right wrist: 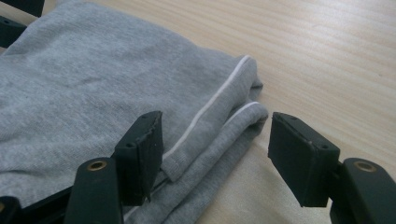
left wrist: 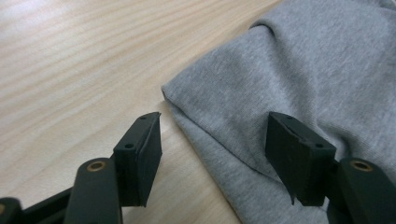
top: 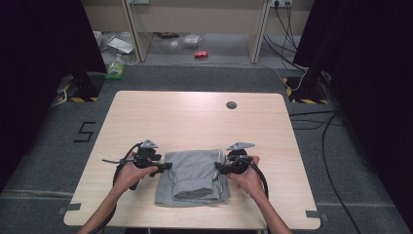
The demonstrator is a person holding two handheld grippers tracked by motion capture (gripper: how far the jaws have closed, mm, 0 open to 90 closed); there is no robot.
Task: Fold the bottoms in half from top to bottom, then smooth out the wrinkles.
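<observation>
You had the grey garment (top: 195, 176) mostly folded on the desk (top: 195, 117); both tools, left (left wrist: 212, 154) and right (right wrist: 215, 156), gaped wide at its edges, gripping nothing.

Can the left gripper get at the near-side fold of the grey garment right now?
Probably yes: the left gripper is open, straddling the garment edge, with nothing between.

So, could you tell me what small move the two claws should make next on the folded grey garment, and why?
Probably close both claws on the cloth. The left claw is open astride the left edge of the folded grey garment, and the right claw is open astride the white-piped right edge. Neither grips anything yet, so pinching those edges likely comes before any lift or fold.
</observation>
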